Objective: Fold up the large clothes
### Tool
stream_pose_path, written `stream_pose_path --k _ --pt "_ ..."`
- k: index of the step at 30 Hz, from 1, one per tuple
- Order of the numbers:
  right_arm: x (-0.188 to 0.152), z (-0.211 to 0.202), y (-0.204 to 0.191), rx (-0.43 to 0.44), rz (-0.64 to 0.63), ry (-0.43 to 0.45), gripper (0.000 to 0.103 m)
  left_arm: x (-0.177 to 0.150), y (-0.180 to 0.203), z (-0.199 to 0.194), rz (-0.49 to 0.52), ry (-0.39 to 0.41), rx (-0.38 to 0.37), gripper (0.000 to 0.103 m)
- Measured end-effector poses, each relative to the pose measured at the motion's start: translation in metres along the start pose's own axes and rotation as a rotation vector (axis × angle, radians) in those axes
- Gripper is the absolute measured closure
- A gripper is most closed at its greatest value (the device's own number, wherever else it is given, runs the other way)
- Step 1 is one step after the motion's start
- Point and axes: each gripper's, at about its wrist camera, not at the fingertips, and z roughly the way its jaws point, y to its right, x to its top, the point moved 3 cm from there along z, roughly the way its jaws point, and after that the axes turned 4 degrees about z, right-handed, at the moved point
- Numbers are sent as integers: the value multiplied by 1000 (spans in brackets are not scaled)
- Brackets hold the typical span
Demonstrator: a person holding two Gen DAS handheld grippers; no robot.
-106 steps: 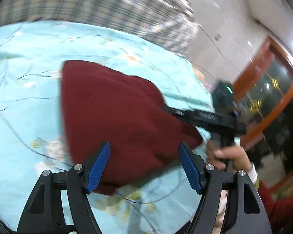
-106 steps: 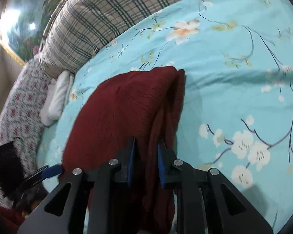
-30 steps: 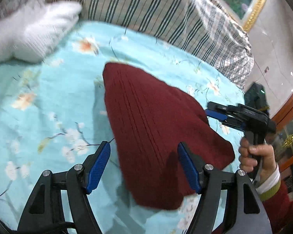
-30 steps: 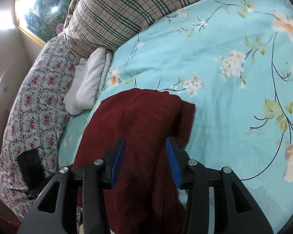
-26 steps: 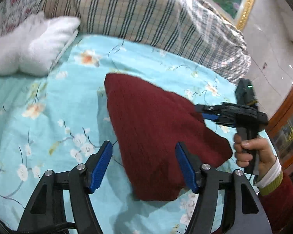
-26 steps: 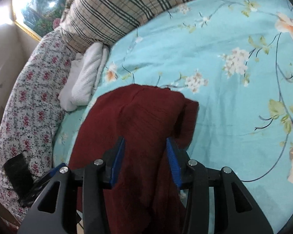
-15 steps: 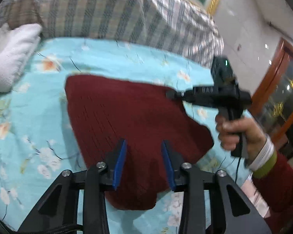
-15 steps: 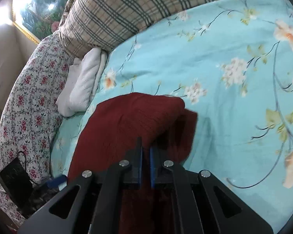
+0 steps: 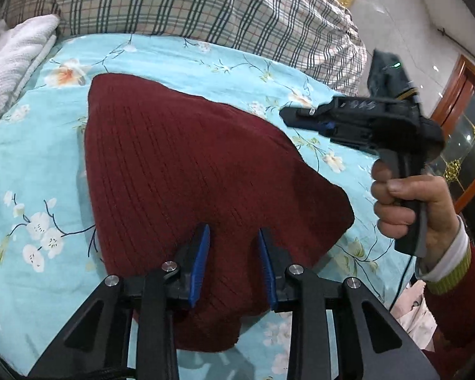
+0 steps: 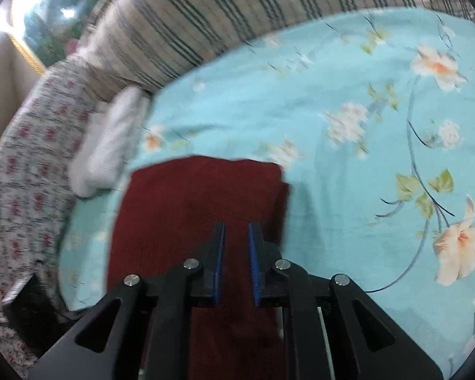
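Observation:
A folded dark red knit garment (image 9: 186, 171) lies flat on the light blue flowered bedsheet (image 9: 31, 164). My left gripper (image 9: 234, 237) hovers over its near edge, jaws partly open with nothing between them. My right gripper (image 10: 236, 231) is above the garment (image 10: 190, 209) in its own view, jaws a narrow gap apart and empty. In the left wrist view the right gripper (image 9: 304, 118) is held off the garment's right side, above the sheet, and looks almost closed.
A plaid pillow (image 9: 190, 3) lies along the far side of the bed. A white folded towel (image 9: 12, 60) sits at far left. A flowered quilt (image 10: 25, 158) and a dark object (image 10: 28, 310) are on the left in the right wrist view. A wooden cabinet (image 9: 465, 133) stands at right.
The right gripper let go of the garment, then narrowed and lifted away to the right. The left gripper's jaws narrowed from wide open. The garment now lies flat.

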Motion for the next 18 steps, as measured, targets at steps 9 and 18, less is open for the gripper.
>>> stream_pose_path --k 9,18 --pt "6 114 -87 273 -149 -291 87 -8 1 0 -41 55 2 76" --pt "16 142 -59 140 -105 -270 103 -3 4 5 -17 51 72 76"
